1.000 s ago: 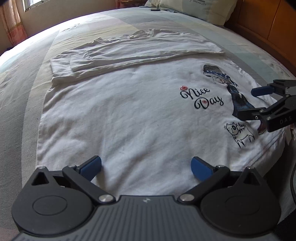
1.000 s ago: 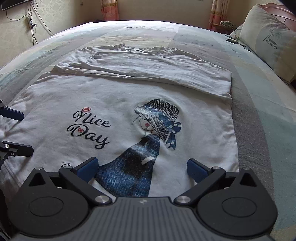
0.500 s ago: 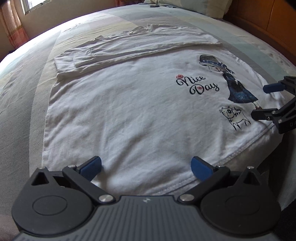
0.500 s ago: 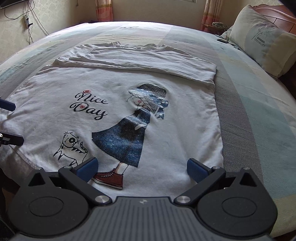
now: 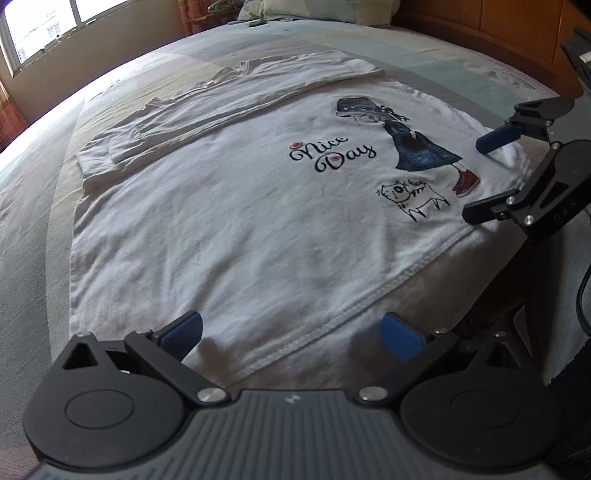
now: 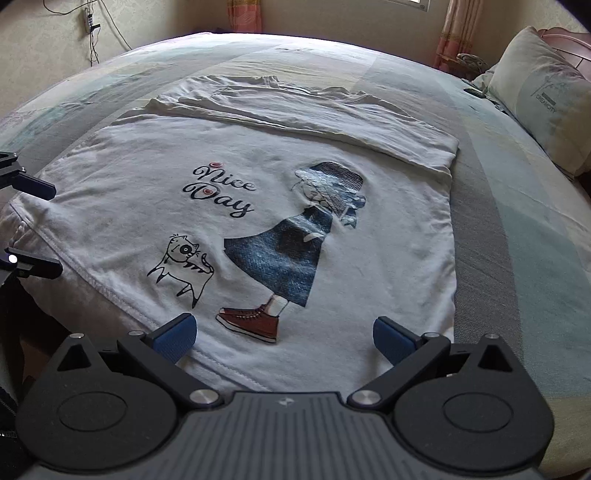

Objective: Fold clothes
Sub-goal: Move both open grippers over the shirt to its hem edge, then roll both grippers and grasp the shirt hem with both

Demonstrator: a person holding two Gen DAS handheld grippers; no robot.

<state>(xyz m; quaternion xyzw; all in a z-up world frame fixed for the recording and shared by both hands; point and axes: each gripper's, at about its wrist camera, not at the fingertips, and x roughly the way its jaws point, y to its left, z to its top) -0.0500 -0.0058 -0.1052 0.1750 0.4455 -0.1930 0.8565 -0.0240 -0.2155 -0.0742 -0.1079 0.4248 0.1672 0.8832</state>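
Note:
A white T-shirt [image 5: 221,229] [image 6: 388,236] printed with "Nice Day", a girl and a cat lies flat on the bed, its sleeves and top folded across the far end. My left gripper [image 5: 291,330] hovers open over the shirt's bottom hem near its left corner, nothing between its blue pads. My right gripper [image 6: 282,334] is open too, above the hem by the printed red shoe. Each gripper shows in the other's view: the right gripper [image 5: 476,181] at the right edge of the left wrist view, the left gripper [image 6: 50,229] at the left edge of the right wrist view.
The bed [image 5: 33,206] has a grey and pale green striped cover. A pillow [image 6: 543,99] lies at the head on the right, a wooden headboard [image 5: 480,33] behind it. The mattress edge drops off just below the shirt's hem. A window [image 5: 40,29] and curtains [image 6: 243,14] line the walls.
Both grippers have drawn back from over the shirt's middle toward its bottom hem and the bed's near edge. Both stay open; the shirt has not moved.

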